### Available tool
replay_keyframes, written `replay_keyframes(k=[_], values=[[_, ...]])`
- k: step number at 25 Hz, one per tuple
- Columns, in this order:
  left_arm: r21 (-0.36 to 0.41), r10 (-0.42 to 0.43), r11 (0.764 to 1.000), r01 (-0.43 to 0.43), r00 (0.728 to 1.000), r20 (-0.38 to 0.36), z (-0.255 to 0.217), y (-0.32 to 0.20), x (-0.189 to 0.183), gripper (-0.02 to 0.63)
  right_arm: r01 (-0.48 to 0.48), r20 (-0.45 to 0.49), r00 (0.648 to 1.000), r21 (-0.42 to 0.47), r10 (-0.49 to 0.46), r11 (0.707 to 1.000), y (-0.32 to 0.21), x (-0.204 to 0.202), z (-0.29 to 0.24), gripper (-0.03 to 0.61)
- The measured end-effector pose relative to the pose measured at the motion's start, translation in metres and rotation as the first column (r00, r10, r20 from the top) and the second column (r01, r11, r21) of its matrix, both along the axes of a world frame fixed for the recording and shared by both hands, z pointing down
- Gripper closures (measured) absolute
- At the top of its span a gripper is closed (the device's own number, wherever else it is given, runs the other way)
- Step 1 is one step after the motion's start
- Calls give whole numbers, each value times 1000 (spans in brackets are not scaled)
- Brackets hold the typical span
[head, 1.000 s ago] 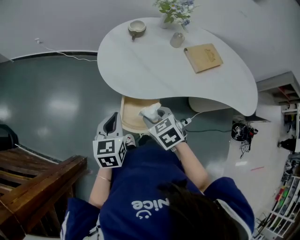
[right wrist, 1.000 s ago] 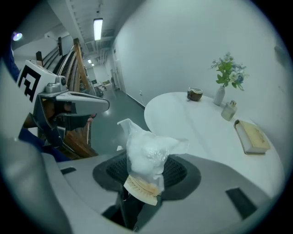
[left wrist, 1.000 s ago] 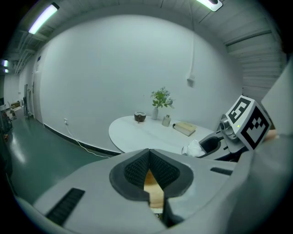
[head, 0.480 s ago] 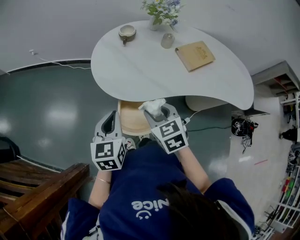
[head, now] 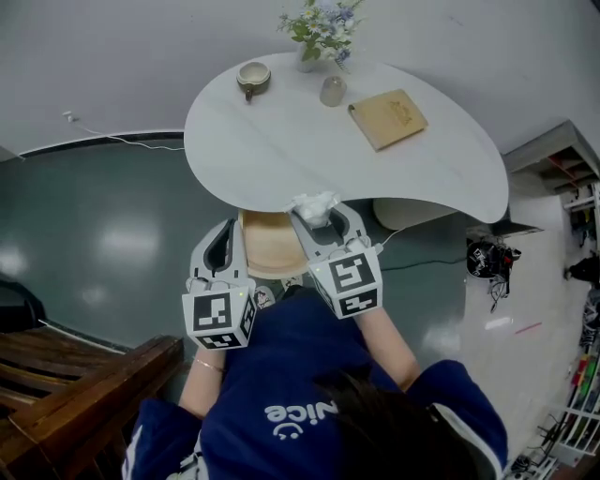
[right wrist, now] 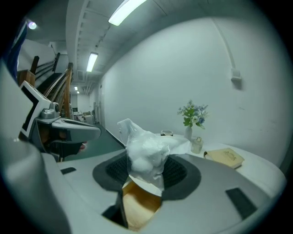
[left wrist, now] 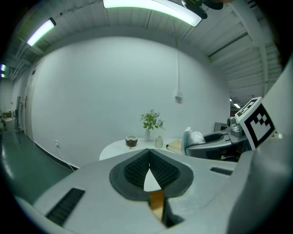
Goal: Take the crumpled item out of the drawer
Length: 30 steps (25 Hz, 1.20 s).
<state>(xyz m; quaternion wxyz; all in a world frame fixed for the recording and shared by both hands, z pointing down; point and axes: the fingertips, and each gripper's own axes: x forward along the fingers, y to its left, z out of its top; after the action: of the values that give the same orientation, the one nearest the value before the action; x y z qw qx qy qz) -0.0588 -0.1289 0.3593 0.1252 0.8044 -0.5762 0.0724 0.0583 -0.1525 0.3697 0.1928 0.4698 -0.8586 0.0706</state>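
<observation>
A crumpled white item (head: 316,206) sits pinched in my right gripper (head: 317,214), just above the open tan wooden drawer (head: 265,246) under the near edge of the white table (head: 281,141). In the right gripper view the wad (right wrist: 145,153) fills the gap between the dark pads (right wrist: 178,170), with the drawer's inside (right wrist: 137,205) below. My left gripper (head: 225,234) hovers at the drawer's left side. Its pads (left wrist: 137,167) meet with nothing between them. From the left gripper view the held wad (left wrist: 194,137) shows at the right.
On the table stand a cup (head: 252,76), a vase of flowers (head: 317,28), a small glass jar (head: 332,90) and a flat wooden box (head: 387,118). Dark wooden furniture (head: 75,375) is at lower left. A cable (head: 122,139) runs along the floor.
Both grippers have risen. The right one has lifted the crumpled white item up out of the drawer toward the table's edge. The left stays shut beside the drawer.
</observation>
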Motion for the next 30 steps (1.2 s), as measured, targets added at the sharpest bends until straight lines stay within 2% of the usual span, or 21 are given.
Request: replay_keyframes(k=[6, 10, 16, 23, 30], values=[[87, 9, 996, -8, 1000, -9, -31, -8, 2, 609, -26, 80, 997, 136, 15, 990, -5, 6, -35, 385], [127, 21, 992, -18, 999, -24, -46, -10, 7, 609, -59, 107, 993, 188, 39, 980, -8, 13, -54, 385], [195, 43, 980, -38, 999, -19, -66, -15, 14, 609, -59, 166, 986, 281, 12, 958, -11, 16, -80, 385], [236, 38, 971, -34, 999, -12, -79, -18, 15, 609, -55, 166, 986, 314, 2, 948, -11, 16, -89, 394], [237, 30, 971, -30, 1000, 2, -79, -22, 12, 609, -40, 179, 984, 325, -20, 945, -14, 11, -90, 399]])
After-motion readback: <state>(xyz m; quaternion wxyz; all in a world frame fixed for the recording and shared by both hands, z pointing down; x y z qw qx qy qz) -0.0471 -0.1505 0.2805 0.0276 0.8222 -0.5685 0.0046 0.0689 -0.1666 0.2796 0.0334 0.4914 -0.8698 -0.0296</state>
